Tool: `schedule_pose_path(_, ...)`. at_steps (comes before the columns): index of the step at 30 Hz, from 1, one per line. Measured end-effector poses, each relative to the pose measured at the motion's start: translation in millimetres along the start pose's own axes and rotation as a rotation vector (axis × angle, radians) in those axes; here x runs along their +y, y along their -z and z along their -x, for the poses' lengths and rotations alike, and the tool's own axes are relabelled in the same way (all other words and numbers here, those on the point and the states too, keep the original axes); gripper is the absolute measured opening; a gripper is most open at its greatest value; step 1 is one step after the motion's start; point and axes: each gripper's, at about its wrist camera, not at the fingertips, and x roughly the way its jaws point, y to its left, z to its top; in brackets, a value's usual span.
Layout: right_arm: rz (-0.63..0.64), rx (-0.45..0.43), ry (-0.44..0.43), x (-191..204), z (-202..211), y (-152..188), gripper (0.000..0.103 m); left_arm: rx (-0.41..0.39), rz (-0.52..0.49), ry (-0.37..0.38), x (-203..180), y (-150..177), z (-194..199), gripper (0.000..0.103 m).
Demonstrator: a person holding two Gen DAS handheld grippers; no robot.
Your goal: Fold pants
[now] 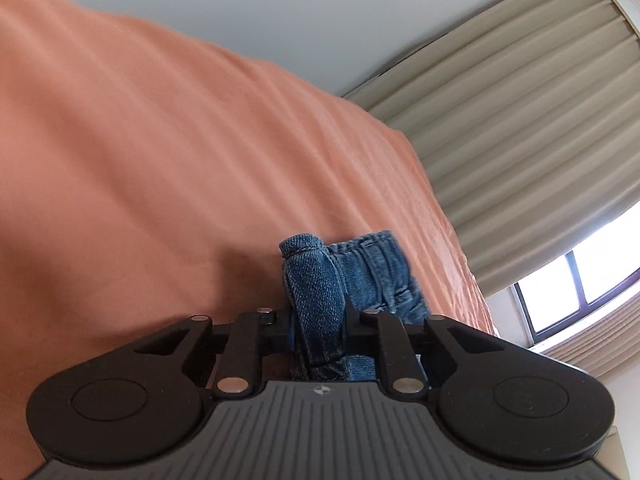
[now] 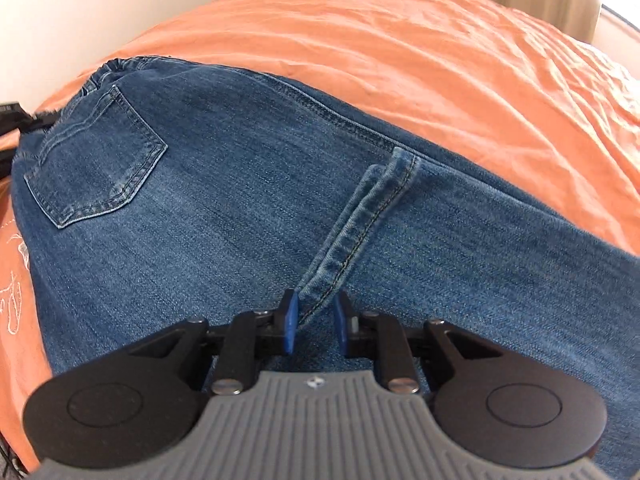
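Blue denim pants (image 2: pixel 224 200) lie on an orange bedsheet (image 2: pixel 440 60), back pocket (image 2: pixel 96 160) at the left, waistband at the far left. A leg hem (image 2: pixel 360 224) lies folded across the pants. My right gripper (image 2: pixel 314 320) sits at the near end of that hem with its blue pads (image 2: pixel 289 322) a little apart, the hem edge between them. My left gripper (image 1: pixel 318 320) is shut on a bunched fold of the pants (image 1: pixel 316 292) and holds it above the bedsheet (image 1: pixel 160 160). More denim (image 1: pixel 380 272) hangs just behind.
A white wall (image 1: pixel 240 8) and beige curtains (image 1: pixel 520 120) stand beyond the bed, with a window (image 1: pixel 580 288) at the right. White embroidery shows on the sheet (image 2: pixel 16 280) at the left. A black object (image 2: pixel 12 120) lies by the waistband.
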Motion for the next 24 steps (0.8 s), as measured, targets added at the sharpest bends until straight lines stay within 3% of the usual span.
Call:
schedule_pose_path(5, -0.081, -0.091, 0.011, -12.9, 38.4, 14.5, 0.016, -0.046, -0.078, 0.055, -59.0, 1.0, 22.2, 0.018)
schedule_pose_path(12, -0.24, -0.194, 0.031, -67.1, 113.3, 56.3, 0.016, -0.119, -0.367, 0.134, -187.2, 39.5, 57.5, 0.018)
schedule_pose_path(15, -0.307, -0.248, 0.033, -90.2, 141.3, 87.4, 0.017, -0.148, -0.52, 0.176, -248.2, 78.6, 68.5, 0.018)
schedule_pose_path(18, -0.395, -0.3, 0.035, -112.3, 159.9, 121.2, 0.017, -0.165, -0.692, 0.16, -303.7, 127.7, 70.6, 0.018)
schedule_pose_path(24, -0.536, -0.355, -0.018, -151.5, 171.7, 168.0, 0.018, -0.112, -0.963, 0.119, -378.5, 244.0, 33.4, 0.018)
